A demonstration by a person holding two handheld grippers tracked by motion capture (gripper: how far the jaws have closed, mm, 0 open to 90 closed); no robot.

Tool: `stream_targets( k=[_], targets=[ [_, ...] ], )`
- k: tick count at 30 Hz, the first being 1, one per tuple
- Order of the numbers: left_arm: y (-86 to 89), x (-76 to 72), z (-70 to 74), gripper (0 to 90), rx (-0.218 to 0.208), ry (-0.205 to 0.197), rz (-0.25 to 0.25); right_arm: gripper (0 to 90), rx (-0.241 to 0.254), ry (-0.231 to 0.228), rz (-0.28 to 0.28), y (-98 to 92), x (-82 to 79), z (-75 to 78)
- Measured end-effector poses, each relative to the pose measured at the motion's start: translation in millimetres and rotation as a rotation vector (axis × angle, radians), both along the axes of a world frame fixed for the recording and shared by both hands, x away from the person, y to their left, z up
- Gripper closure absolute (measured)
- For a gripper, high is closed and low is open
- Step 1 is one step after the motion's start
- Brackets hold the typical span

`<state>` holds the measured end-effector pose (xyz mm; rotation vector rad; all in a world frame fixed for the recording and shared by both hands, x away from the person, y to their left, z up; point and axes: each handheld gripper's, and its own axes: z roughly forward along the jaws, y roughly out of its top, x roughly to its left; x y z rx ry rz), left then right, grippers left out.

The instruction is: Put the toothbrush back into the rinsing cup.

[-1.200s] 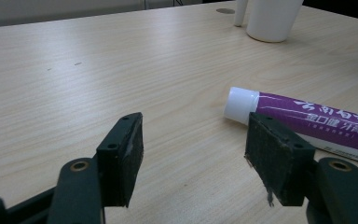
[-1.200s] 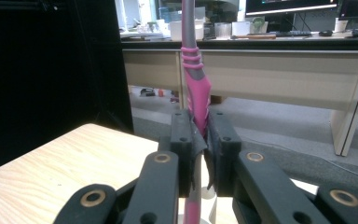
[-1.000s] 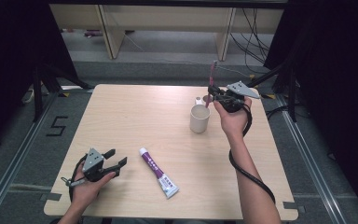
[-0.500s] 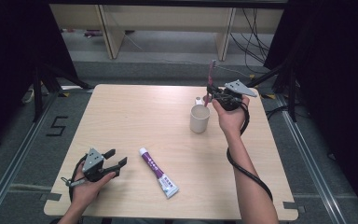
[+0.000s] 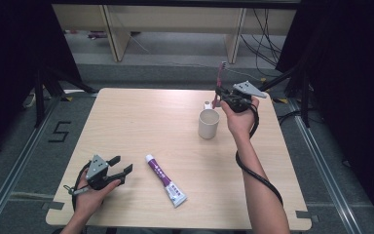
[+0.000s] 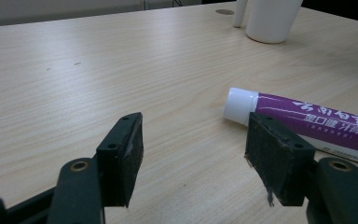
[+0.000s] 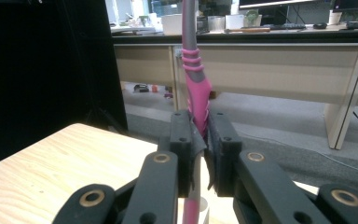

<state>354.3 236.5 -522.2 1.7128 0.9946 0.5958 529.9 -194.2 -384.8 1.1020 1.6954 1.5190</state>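
- In the high view we see the right claw (image 5: 220, 94) raised near 1 o'clock of the wooden surface (image 5: 141, 122), just above and toward 1 o'clock from the white cup (image 5: 208, 123).
- Its 2 jaws are closed tight on a pink toothbrush (image 5: 219, 83); in the right gripper view the toothbrush (image 7: 196, 93) stands nearly upright, its pink and grey handle pinched between the pads, with the upper stem rising past the top edge and the lower end dropping below the jaws.
- In the high view the brush head points up, toward 12 o'clock, and the lower end hangs beside the cup's far rim; we cannot tell whether it touches the cup.
- A small white item sits just behind the cup at its 12 o'clock; it is too small for us to name.
- The left claw (image 5: 119, 165) rests low at 7 o'clock of the surface, held in the left hand (image 5: 88, 197), jaws wide apart with nothing between them.
- In the left gripper view the left claw (image 6: 193, 158) looks along the surface toward a purple and white toothpaste tube (image 6: 307, 122), whose white cap lies just beyond the right-hand pad, not gripped.
- In the high view the toothpaste tube (image 5: 165, 180) lies flat near 6 o'clock, cap toward 11 o'clock, near the left claw and well apart from the cup.
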Motion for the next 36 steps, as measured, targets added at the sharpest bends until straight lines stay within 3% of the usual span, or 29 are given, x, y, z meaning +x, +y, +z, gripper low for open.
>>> stream_targets(
  k=[21,27,31,32,36],
  targets=[
    [0.1,-0.1,0.0,36.6,-0.001,0.0,0.0,82.4,-0.012,0.016,-0.015,4.9,14.9,-3.1],
    [-0.1,-0.2,-0.1,36.5,-0.001,0.0,0.001,82.3,-0.019,0.0,-0.01,9.0,20.3,-2.1],
    [-0.3,-0.3,0.0,36.6,0.0,0.0,0.001,82.3,-0.017,0.006,-0.008,11.1,23.0,-1.9],
    [-0.3,-0.3,-0.1,36.5,-0.001,0.0,0.001,82.3,0.003,0.011,-0.008,12.8,23.5,-2.4],
    [-0.1,-0.3,0.0,36.6,-0.001,0.001,0.001,82.3,-0.01,0.022,-0.013,13.0,27.1,-2.6]
  ],
)
